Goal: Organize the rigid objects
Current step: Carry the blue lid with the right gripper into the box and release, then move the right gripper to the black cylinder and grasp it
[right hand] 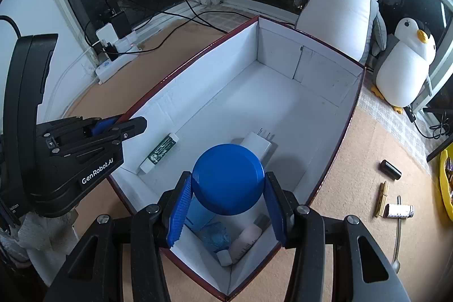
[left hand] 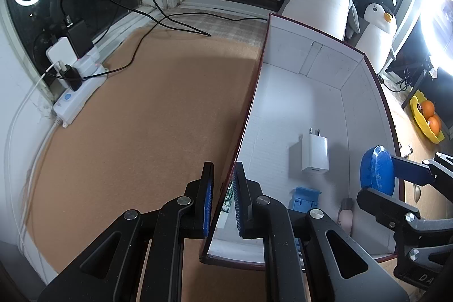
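From the left wrist view, the left gripper (left hand: 223, 200) has its two fingers pinched on the thin side wall of the big box (left hand: 283, 53), one finger outside and one inside. Only this view shows the wall squeezed between the blue pads. Inside the box lie a white charger (left hand: 314, 153) and a small blue block (left hand: 307, 196). The right gripper (left hand: 388, 177) comes in from the right, holding the blue lid (left hand: 376, 170) over the box. A power strip (left hand: 80, 92) with plugs sits far left on the brown mat, and oranges (left hand: 430, 115) sit far right. From the right wrist view, the right gripper (right hand: 228, 203) is clamped on the round blue lid (right hand: 228, 179), which hides part of the box floor. This view alone shows a green and white stick (right hand: 160, 153), a pink tube (right hand: 245, 241), and, outside the box (right hand: 311, 58), a black cylinder (right hand: 390, 169), a wooden clip (right hand: 381, 198) and two toy penguins (right hand: 345, 4).
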`<state>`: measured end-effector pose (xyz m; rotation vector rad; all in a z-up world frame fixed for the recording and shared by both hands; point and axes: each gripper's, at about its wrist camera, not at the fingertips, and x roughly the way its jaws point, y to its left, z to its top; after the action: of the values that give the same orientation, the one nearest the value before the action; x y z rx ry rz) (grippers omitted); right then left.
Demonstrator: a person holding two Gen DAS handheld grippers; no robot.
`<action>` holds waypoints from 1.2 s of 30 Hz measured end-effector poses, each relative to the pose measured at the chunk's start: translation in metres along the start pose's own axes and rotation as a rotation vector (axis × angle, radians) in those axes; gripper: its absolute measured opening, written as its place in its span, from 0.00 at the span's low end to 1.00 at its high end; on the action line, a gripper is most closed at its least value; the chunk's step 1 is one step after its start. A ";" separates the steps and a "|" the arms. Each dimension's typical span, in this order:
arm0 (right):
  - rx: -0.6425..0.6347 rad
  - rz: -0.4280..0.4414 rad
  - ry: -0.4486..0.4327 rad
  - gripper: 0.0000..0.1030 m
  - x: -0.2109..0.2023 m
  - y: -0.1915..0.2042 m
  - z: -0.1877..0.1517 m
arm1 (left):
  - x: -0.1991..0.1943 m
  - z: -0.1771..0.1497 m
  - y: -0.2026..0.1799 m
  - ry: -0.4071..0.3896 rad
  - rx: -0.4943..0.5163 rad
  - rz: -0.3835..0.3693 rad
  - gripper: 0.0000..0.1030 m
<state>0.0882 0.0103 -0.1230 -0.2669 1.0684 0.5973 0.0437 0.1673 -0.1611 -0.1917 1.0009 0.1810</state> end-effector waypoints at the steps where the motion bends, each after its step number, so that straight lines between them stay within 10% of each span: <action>1: -0.004 -0.002 0.000 0.45 0.000 0.001 0.000 | 0.000 0.000 0.000 0.001 -0.001 0.000 0.12; 19: 0.070 0.034 -0.075 0.56 -0.028 -0.025 0.002 | 0.001 0.003 -0.005 0.019 0.015 0.029 0.12; 36: 0.314 -0.109 -0.076 0.56 -0.044 -0.175 -0.037 | 0.003 0.008 -0.016 0.039 0.040 0.086 0.13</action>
<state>0.1473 -0.1641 -0.1153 -0.0273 1.0499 0.3324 0.0559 0.1538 -0.1586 -0.1157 1.0519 0.2361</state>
